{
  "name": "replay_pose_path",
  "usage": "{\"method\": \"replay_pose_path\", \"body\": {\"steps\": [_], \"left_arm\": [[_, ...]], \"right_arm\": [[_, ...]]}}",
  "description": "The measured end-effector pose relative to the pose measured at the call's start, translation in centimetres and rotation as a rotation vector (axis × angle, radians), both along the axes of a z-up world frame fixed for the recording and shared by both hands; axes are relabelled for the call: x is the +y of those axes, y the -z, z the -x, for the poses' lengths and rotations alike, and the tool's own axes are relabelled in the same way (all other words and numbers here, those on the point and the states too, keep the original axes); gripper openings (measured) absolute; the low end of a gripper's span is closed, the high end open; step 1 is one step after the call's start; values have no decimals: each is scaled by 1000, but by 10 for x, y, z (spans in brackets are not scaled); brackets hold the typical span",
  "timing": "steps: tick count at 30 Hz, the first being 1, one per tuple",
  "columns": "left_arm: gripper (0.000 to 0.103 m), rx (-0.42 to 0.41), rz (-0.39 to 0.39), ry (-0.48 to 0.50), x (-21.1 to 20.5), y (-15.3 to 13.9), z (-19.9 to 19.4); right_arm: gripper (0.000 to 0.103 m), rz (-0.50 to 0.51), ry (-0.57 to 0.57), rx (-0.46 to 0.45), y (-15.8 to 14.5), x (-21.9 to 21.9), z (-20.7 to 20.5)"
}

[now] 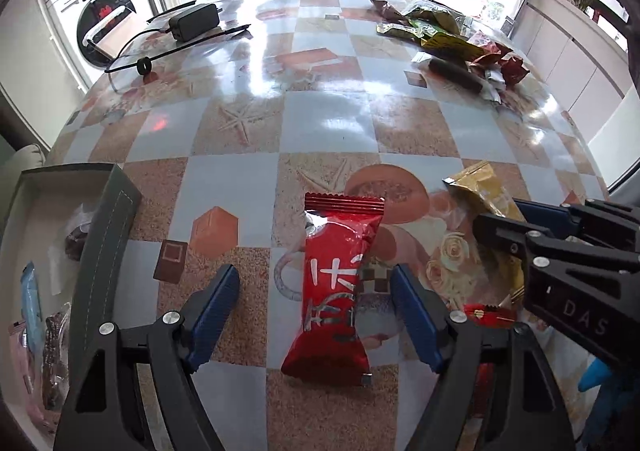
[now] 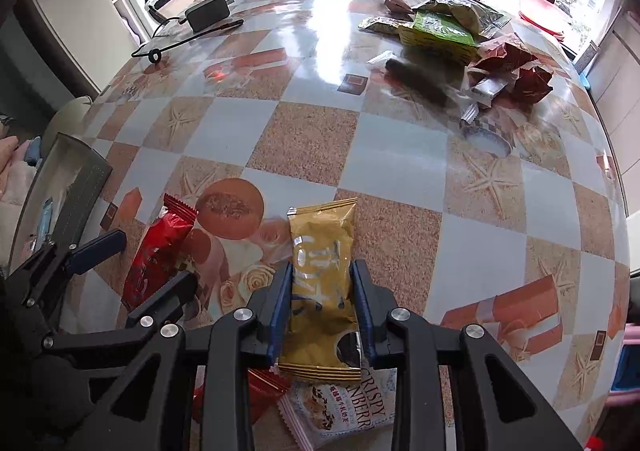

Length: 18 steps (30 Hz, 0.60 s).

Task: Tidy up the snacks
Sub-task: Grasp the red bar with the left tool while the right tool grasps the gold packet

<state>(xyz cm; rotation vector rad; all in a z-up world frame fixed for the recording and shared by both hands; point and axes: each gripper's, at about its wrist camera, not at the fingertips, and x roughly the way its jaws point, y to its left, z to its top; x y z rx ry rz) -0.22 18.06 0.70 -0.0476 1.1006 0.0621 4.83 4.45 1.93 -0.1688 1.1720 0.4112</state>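
Observation:
A red snack packet [image 1: 334,287] lies on the patterned table between the open fingers of my left gripper [image 1: 312,291], which do not touch it. It also shows in the right wrist view [image 2: 154,251]. My right gripper [image 2: 322,291] is shut on a gold snack packet [image 2: 322,271], also seen in the left wrist view [image 1: 486,195]. A grey open box [image 1: 106,235] with several snacks inside stands at the left; it also shows in the right wrist view [image 2: 76,187].
A pile of snack packets [image 2: 452,35] lies at the far right of the table. A black power adapter [image 1: 194,22] with cable lies at the far left. A white cranberry packet [image 2: 344,415] and a small red packet [image 2: 264,387] lie under my right gripper.

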Motion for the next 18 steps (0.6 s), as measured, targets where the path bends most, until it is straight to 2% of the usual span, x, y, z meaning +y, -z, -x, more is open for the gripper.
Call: {"method": "replay_pose_path", "body": {"steps": [1, 2, 3, 4, 10, 18], "left_arm": [[68, -7, 5, 10, -1, -1, 0], [46, -16, 1, 26, -3, -3, 2], [33, -21, -1, 42, -4, -5, 3], [22, -15, 0, 50, -5, -7, 5], [22, 1, 50, 21, 11, -8, 36], [22, -2, 82, -35, 30, -10, 104]], "right_arm": [[31, 7, -6, -4, 0, 0, 1], [31, 8, -12, -5, 0, 0, 3], [27, -5, -14, 2, -1, 0, 4], [27, -24, -11, 10, -2, -3, 6], [26, -150, 8, 15, -23, -20, 15], [27, -200, -46, 2, -44, -19, 46]]}}
